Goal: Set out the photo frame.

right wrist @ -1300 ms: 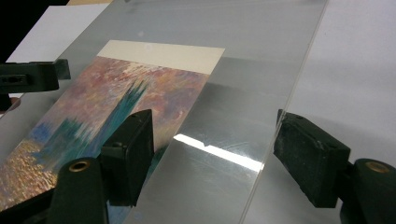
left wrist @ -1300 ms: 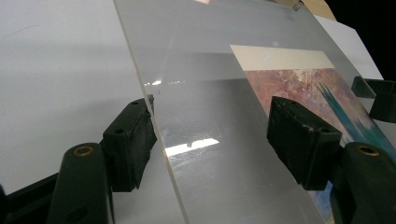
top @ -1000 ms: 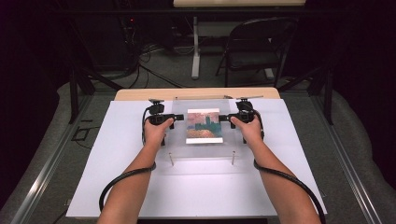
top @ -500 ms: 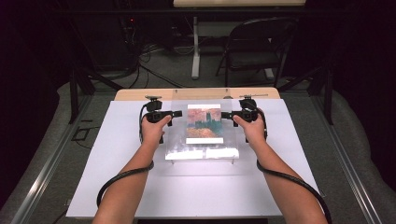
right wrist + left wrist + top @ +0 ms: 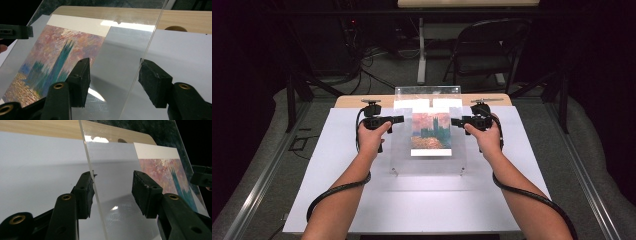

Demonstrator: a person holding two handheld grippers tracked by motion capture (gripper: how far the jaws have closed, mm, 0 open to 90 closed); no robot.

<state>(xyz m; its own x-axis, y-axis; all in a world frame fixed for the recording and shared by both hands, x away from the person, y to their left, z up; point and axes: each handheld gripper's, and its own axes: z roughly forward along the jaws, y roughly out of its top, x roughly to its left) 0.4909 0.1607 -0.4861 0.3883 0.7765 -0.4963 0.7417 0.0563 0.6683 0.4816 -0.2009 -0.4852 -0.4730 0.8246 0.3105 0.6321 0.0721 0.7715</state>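
Note:
A clear acrylic sheet (image 5: 427,165) with a painted print (image 5: 431,132) of a tower at sunset stands tilted, near edge on the white mat, far edge raised. My left gripper (image 5: 399,120) straddles its left side and my right gripper (image 5: 454,121) its right side. In the left gripper view the sheet's edge (image 5: 93,185) lies against one pad of the left gripper (image 5: 112,192); the other pad stands apart. The right gripper (image 5: 113,80) shows the same, one pad at the sheet's edge (image 5: 142,62). Both pairs of jaws have just been closing with the sheet between them.
A white mat (image 5: 337,175) covers the wooden table (image 5: 352,101). Behind the table stand a dark folding chair (image 5: 492,50) and a white table leg (image 5: 422,55), with cables on the floor. Each gripper's black cable trails back along a forearm.
Both hands have risen, and the sheet's far edge has come up with them, so the sheet stands steeper. The jaws of both grippers have narrowed.

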